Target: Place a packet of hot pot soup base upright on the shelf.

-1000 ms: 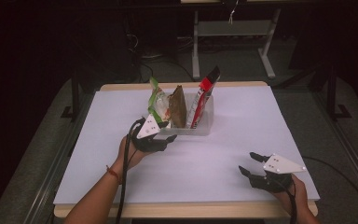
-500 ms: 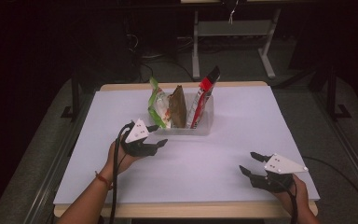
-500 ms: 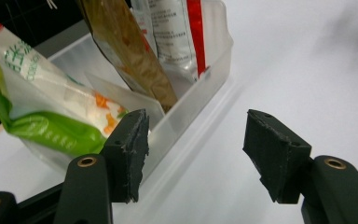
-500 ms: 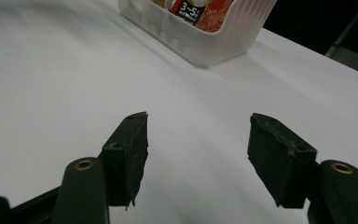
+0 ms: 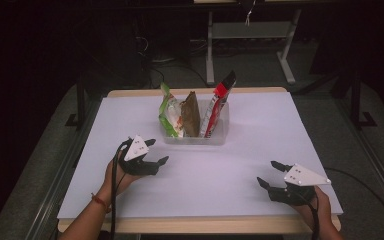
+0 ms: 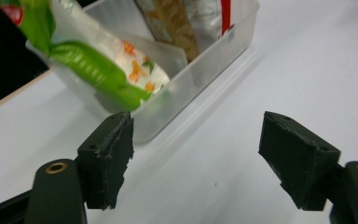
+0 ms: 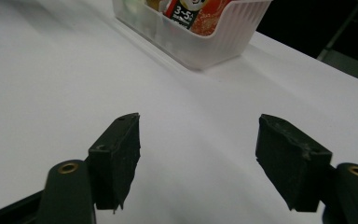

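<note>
Since the earlier frame the left gripper [image 5: 156,151] had drawn back from the clear bin [image 5: 195,137] of upright snack packets [image 5: 190,114], both grippers' jaws just opening, empty, left seemingly nearer than right gripper [image 5: 272,173].

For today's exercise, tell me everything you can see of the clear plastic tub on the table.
The clear plastic tub is a small, translucent, rectangular bin, open on top, standing upright on the white table toward its far edge. Three snack packets stand in it: a green packet, a brown packet and a red packet leaning over its rim. No tool touches it.
</note>
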`<action>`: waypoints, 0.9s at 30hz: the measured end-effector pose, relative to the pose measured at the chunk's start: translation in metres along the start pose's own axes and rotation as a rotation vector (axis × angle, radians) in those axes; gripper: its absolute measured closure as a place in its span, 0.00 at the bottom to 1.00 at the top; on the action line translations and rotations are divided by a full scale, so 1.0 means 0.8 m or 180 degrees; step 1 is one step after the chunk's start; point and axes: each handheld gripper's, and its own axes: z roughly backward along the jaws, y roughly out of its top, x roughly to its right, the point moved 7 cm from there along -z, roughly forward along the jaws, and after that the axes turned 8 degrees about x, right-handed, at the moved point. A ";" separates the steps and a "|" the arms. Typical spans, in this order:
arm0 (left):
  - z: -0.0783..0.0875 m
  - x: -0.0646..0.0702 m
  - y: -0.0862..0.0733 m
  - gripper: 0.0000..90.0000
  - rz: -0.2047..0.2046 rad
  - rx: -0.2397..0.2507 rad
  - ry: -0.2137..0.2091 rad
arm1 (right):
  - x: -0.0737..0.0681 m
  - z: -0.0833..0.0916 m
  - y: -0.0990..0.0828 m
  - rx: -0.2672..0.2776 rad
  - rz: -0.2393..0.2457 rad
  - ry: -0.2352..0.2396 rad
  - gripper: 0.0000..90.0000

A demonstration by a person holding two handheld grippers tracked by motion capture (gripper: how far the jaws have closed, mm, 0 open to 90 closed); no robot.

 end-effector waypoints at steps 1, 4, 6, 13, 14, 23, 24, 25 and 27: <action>0.003 -0.001 -0.003 0.28 0.0008 -0.0015 0.0009 | 0.000 0.000 0.000 -0.0006 0.0006 -0.0004 0.32; 0.012 -0.007 -0.013 0.24 0.0036 -0.0016 0.0117 | 0.003 0.000 0.000 -0.0011 0.0039 -0.0048 0.32; 0.018 -0.009 -0.017 0.24 0.0062 0.0017 0.0163 | 0.004 0.000 0.000 0.0004 -0.0002 -0.0052 0.32; 0.035 -0.009 -0.035 0.17 0.0249 -0.0068 0.0126 | 0.008 -0.002 -0.001 -0.0046 -0.0043 -0.0137 0.25; 0.037 -0.010 -0.038 0.17 0.0278 -0.0063 0.0138 | 0.009 -0.002 -0.001 -0.0042 -0.0049 -0.0145 0.25; 0.073 -0.014 -0.058 0.16 0.0253 -0.0096 0.0207 | 0.019 -0.002 0.000 -0.0048 -0.0130 -0.0231 0.20; 0.078 -0.015 -0.060 0.16 0.0279 -0.0060 0.0225 | 0.020 -0.002 -0.001 -0.0049 -0.0135 -0.0248 0.21; 0.083 -0.016 -0.062 0.16 0.0281 -0.0030 0.0240 | 0.021 -0.002 -0.001 -0.0054 -0.0124 -0.0242 0.25; 0.090 -0.018 -0.069 0.16 0.0318 -0.0027 0.0220 | 0.021 -0.003 0.000 -0.0073 -0.0108 -0.0200 0.26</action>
